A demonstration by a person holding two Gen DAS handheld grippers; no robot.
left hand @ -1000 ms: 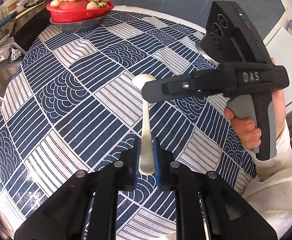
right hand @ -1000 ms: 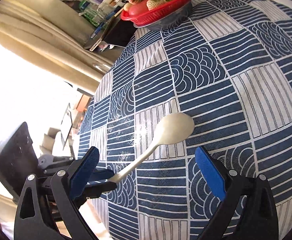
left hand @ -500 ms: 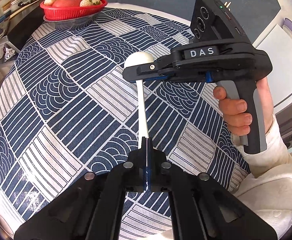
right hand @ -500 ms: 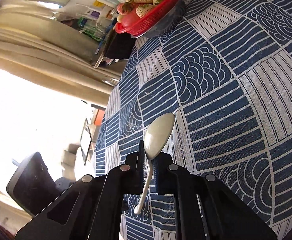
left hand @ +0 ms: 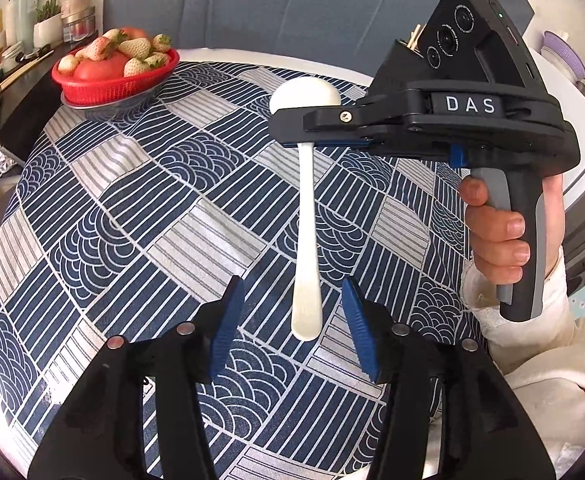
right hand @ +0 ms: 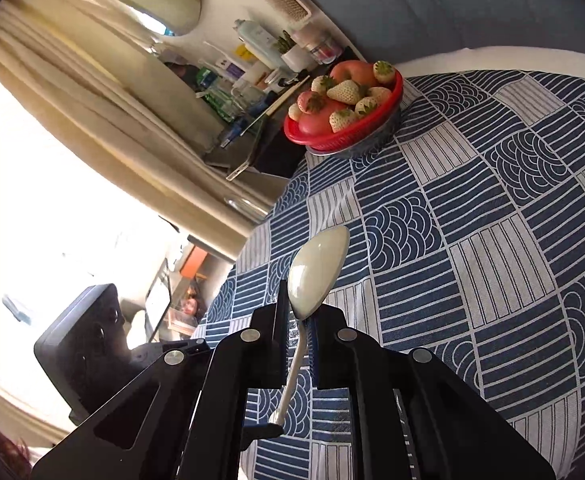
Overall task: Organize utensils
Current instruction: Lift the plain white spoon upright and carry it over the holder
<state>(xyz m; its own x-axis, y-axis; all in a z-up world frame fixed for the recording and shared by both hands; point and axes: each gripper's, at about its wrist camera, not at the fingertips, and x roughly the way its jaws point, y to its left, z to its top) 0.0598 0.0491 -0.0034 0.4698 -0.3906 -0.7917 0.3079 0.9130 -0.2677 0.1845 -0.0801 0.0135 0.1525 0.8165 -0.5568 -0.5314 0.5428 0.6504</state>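
Note:
A white spoon [left hand: 307, 216] hangs above the blue patterned tablecloth [left hand: 140, 216]. My right gripper [left hand: 292, 136] comes in from the right, shut on the spoon's neck just below the bowl. The handle end dangles between the blue pads of my left gripper [left hand: 292, 324], whose jaws are opening and do not touch it. In the right wrist view the spoon [right hand: 316, 272] sticks up out of the shut right gripper [right hand: 297, 320], and the left gripper's black body [right hand: 92, 344] shows at lower left.
A red basket [left hand: 112, 80] of strawberries and apples stands at the table's far left edge. A cluttered dark shelf [right hand: 252, 92] with bottles lies beyond it. A hand [left hand: 496, 236] in a white sleeve holds the right gripper's handle.
The right gripper shut on the spoon's neck and lifted it. The left gripper, which was shut on the handle, has let go and its jaws have spread apart.

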